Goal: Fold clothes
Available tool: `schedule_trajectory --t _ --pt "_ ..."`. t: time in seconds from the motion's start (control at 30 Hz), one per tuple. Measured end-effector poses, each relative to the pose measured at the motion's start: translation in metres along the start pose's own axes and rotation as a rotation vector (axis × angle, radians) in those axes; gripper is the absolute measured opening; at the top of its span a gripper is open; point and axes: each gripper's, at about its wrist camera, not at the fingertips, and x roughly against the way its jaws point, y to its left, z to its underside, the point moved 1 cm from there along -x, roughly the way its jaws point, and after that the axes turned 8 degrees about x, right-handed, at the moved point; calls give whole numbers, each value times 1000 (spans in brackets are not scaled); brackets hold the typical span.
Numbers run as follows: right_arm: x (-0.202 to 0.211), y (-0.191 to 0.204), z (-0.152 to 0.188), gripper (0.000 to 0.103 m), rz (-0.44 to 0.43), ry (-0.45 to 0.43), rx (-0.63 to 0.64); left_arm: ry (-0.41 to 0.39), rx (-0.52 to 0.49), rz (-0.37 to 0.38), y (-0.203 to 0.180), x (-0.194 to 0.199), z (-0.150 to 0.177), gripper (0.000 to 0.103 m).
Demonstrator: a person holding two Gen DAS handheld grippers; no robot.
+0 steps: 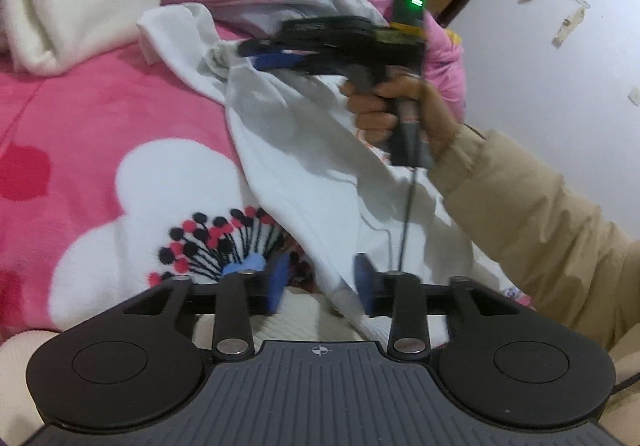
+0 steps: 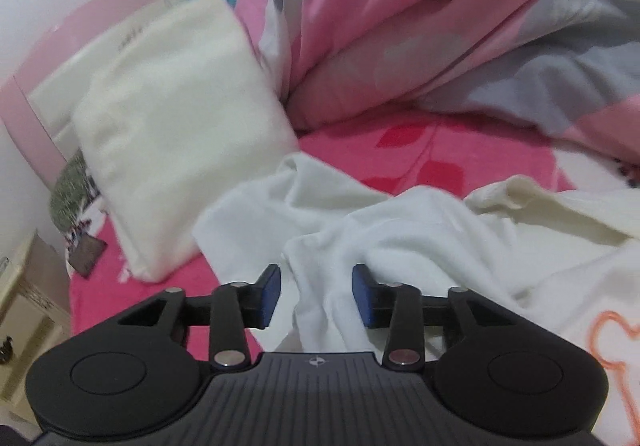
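- White cotton garment [image 2: 360,230], soft and rumpled, lies in loose ridges on the pink fleece blanket with a white flower print [image 1: 120,118]. One ridge runs between the blue pads of my right gripper [image 2: 316,296].
- Right gripper: jaws partway apart, pads not pressing; cloth sits in the gap, nothing held.
- Left gripper [image 1: 322,280]: jaws also partway apart. A hanging edge of the same white cloth brushes the right-hand pad [image 1: 364,278], but I judge it loose, not pinched.
- Risk: with neither claw clamped, the draped edge may slide down and the fold collapse into a heap.
- Risk: closing now on a thick ridge could catch several layers and make the next fold lopsided.
- Risk: the cream knit garment [image 2: 560,214] lies touching the white one on its right; a low grab might take both.
- Further out, the cream pillow [image 2: 172,126] and the bunched pink-and-grey quilt [image 2: 440,38] crowd the flat space; spread cloth may ride up against them.
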Motion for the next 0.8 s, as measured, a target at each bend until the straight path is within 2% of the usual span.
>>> schedule_trajectory --t 0.2,0.4,0.63,0.8 --pt "53 -27 12 44 -19 -46 -130 -31 0 -28 -4 7 -2 52" --pt "114 -80 48 44 -94 -88 -437 -64 34 -55 -2 14 -12 61" --pt "193 -140 84 46 62 -171 -585 -89 77 -73 3 12 -43 67" --pt "216 -172 95 46 134 -186 -663 -92 51 -79 -1 -12 -73 68"
